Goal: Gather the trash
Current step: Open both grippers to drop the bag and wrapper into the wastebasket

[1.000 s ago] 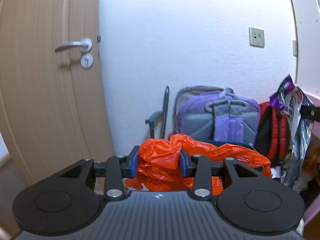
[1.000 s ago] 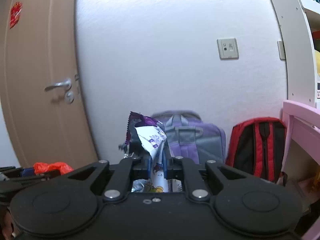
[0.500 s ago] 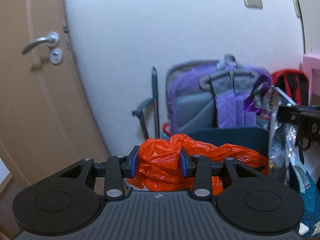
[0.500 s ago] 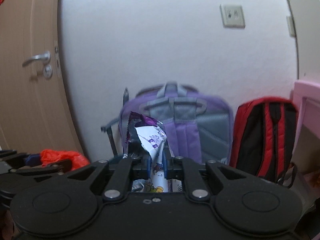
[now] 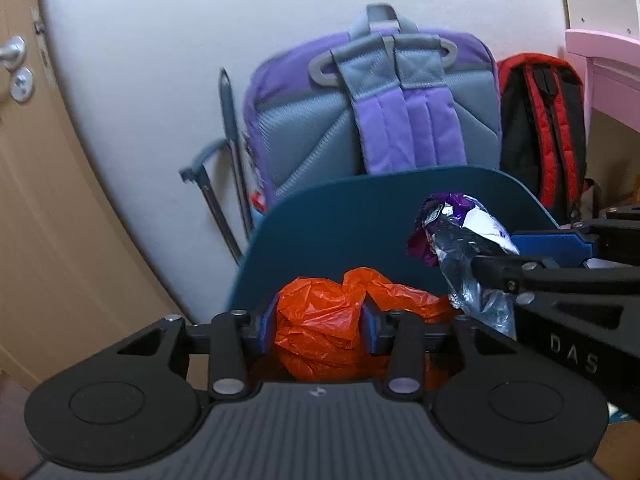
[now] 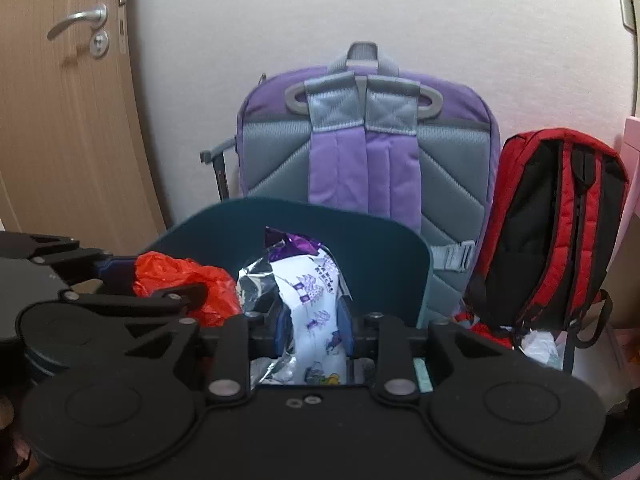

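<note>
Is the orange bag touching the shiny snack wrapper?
Touching. In the left wrist view the orange bag meets the crumpled foil of the snack wrapper with no gap between them.

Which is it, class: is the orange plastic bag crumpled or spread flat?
Crumpled. In the left wrist view the orange plastic bag is a creased wad bunched between the left gripper pads, above the dark teal bin.

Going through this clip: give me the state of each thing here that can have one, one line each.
Left gripper: jaws just eased wider, orange bag between them.
Orange bag: crumpled, over the bin.
Right gripper: jaws just opened, wrapper between them.
Wrapper: crumpled, upright, over the bin.
Bin: open-topped.
Door: shut.
Purple backpack: upright against the wall.
Red backpack: upright beside it.
</note>
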Motion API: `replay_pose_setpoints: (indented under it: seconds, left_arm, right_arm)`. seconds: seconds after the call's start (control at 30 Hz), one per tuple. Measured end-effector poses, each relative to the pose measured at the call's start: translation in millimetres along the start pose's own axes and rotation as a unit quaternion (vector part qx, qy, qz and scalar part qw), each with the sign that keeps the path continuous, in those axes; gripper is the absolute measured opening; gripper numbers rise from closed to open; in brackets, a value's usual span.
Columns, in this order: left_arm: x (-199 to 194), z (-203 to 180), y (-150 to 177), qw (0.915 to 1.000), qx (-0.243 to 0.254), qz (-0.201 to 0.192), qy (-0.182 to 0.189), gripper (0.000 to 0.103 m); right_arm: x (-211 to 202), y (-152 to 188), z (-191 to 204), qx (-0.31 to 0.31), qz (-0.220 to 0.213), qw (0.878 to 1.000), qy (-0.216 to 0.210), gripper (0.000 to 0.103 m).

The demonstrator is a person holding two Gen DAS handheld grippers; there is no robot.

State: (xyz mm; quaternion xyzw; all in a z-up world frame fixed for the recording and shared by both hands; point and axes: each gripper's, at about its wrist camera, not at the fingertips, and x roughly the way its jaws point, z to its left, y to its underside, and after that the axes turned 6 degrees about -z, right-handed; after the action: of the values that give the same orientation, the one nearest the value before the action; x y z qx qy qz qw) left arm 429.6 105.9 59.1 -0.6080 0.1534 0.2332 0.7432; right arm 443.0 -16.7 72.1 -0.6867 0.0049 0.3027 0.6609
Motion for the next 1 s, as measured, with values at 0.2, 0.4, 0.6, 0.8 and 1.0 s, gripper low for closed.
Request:
replay_pose_setpoints:
  seconds: [0.2, 0.4, 0.6, 0.8, 1.0]
  left_arm:
    - [4, 8, 1, 0.9993, -0.037, 0.007, 0.009, 0.069]
    - [-11, 15, 4, 0.9979, -0.061, 0.009, 0.017, 0.069]
    - [-41, 15, 2, 0.9971, -0.07, 0.006, 0.03, 0.069]
    - [-81, 13, 3, 0.9962, -0.076, -0.005, 0.042, 0.07]
    - [-122, 12, 7, 0.9959, -0.074, -0.016, 0.049, 0.07]
  right_arm:
    - [-4, 3, -7, 0.003, 0.011, 1.0, 0.004, 0.036]
    - [-25, 1, -13, 0.013, 0.003, 1.0, -0.006, 0.039]
    - [-58, -2, -12, 0.017, -0.004, 1.0, -0.013, 0.042]
    - [-98, -6, -4, 0.012, -0.019, 1.0, -0.019, 0.043]
    - [-137, -2, 6, 0.005, -0.033, 0.999, -0.024, 0.044]
